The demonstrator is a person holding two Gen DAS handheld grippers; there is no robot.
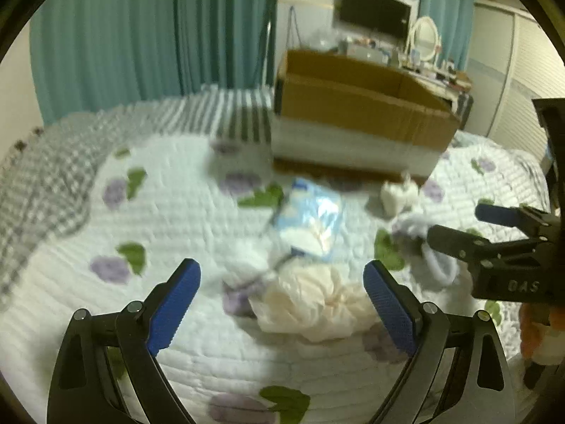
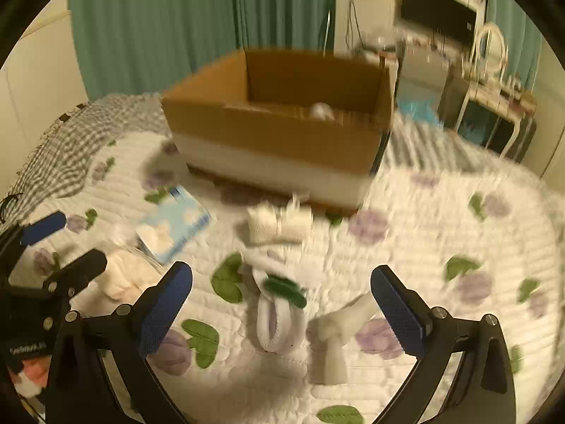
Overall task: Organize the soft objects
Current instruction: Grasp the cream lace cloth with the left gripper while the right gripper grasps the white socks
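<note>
My left gripper is open above a crumpled cream cloth on the quilt. A light-blue packet lies just beyond it. My right gripper is open above a white looped band with a green tag and a small white soft piece. A white rolled item lies further ahead, before the open cardboard box. The box also shows in the left wrist view. The right gripper shows at the right of the left wrist view; the left one at the left of the right wrist view.
A floral quilt covers the bed, with a checked blanket to the left. Teal curtains hang behind. A cluttered dresser with a mirror and a screen stand beyond the box. An orange and white soft thing lies at far right.
</note>
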